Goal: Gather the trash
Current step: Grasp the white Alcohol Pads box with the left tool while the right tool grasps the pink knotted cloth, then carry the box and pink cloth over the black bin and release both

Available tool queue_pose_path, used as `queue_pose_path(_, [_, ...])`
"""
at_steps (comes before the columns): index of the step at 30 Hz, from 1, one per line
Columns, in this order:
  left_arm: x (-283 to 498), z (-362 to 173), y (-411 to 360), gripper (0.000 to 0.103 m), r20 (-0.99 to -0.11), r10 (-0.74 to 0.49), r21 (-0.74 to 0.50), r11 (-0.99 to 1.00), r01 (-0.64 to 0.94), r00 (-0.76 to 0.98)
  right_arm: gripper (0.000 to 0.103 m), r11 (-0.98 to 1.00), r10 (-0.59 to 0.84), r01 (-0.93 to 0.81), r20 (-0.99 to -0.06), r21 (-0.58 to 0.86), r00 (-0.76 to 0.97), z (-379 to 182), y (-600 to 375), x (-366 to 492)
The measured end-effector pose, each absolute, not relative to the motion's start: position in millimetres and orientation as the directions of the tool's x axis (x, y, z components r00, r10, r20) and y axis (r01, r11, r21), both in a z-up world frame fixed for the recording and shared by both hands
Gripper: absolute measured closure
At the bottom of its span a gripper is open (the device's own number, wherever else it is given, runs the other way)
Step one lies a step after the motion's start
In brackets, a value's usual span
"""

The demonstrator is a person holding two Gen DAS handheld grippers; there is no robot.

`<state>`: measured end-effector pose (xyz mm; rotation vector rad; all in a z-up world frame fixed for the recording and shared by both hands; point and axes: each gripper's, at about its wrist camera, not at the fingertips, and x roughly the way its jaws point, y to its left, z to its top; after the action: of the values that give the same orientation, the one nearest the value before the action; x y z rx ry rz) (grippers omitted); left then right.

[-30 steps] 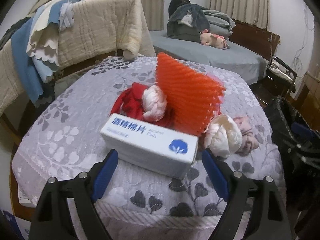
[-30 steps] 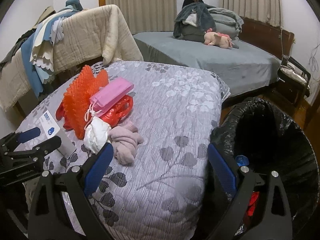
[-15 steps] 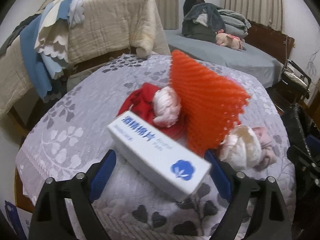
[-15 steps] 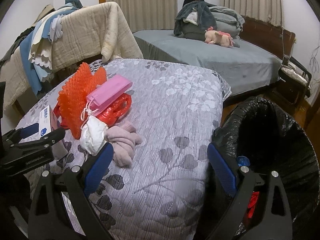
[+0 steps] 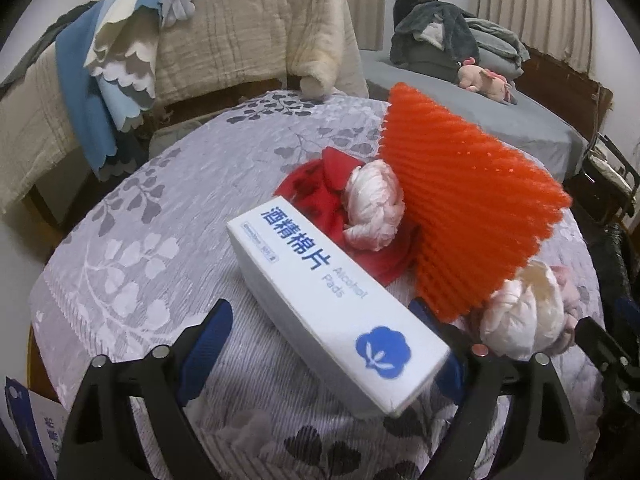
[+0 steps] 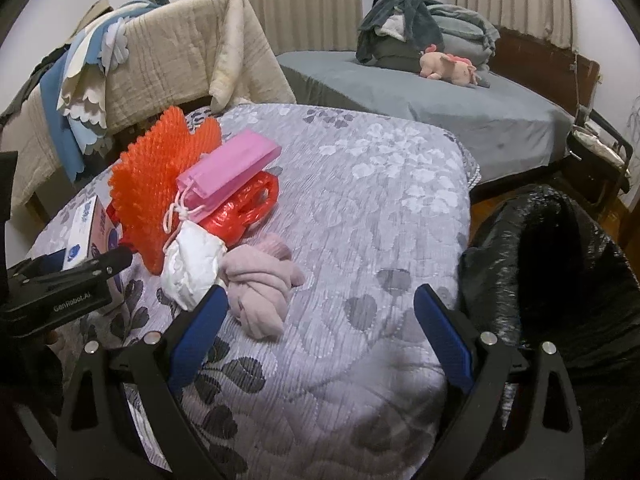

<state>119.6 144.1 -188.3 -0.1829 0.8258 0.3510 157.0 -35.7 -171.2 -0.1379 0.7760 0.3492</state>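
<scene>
Trash lies heaped on the desk (image 5: 168, 200), which wears a grey leaf-patterned cloth. Nearest in the left wrist view, the white alcohol-pad box (image 5: 320, 296) runs diagonally from the centre toward the lower right, its near end lying between the blue pads of the left hand-held gripper (image 5: 324, 344); those jaws are closing but stand wide, and whether the right-hand pad touches the box I cannot tell. Just behind the box sit a crumpled white wad (image 5: 374, 206) on a red bag (image 5: 312, 192), and to their right the orange foam netting (image 5: 472, 200) stands up, with a second white wad (image 5: 520, 314) at its foot. In the right wrist view the right hand-held gripper (image 6: 320, 340) hangs over bare cloth at lower centre, its jaws closing from wide with nothing between them. Just beyond its left pad lies a pink knotted cloth (image 6: 260, 280), and farther, at centre left, a pink box (image 6: 232, 168) rests on the red bag. At the right edge a bin lined with a black bag (image 6: 560, 264) stands beside the desk. Beyond, at the upper right, is a grey bed (image 6: 440, 92).
</scene>
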Motion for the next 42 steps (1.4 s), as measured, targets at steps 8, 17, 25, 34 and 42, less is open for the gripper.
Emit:
queue_pose_path(8, [111, -191, 150, 0.058, -0.737, 0.166, -0.084, 0.940, -0.332, 0.655, 0.034, 0.914, 0.288, -0.405, -0.738, 0.023, 0.610, -182, -22, 164])
queue_pose_path(17, [101, -188, 150, 0.070, -0.760, 0.105, -0.123, 0.945, -0.301, 0.641, 0.074, 0.872, 0.382, -0.481, -0.745, 0.093, 0.547, -179, -13, 161])
queue_pose_path(25, [107, -189, 151, 0.058, -0.766, 0.122, -0.106, 0.945, -0.311, 0.631, 0.057, 0.898, 0.339, -0.432, -0.756, 0.083, 0.560, -178, -15, 167])
queue_pose_path(34, [105, -186, 152, 0.072, -0.760, 0.102, -0.110, 0.953, -0.282, 0.641, 0.075, 0.887, 0.358, -0.452, -0.754, 0.091, 0.551, -172, -15, 165])
queue_pose_path(42, [85, -156, 141, 0.072, -0.722, 0.073, -0.126, 0.964, -0.234, 0.688, 0.075, 0.896, 0.375, -0.431, -0.699, 0.104, 0.609, -136, -40, 153])
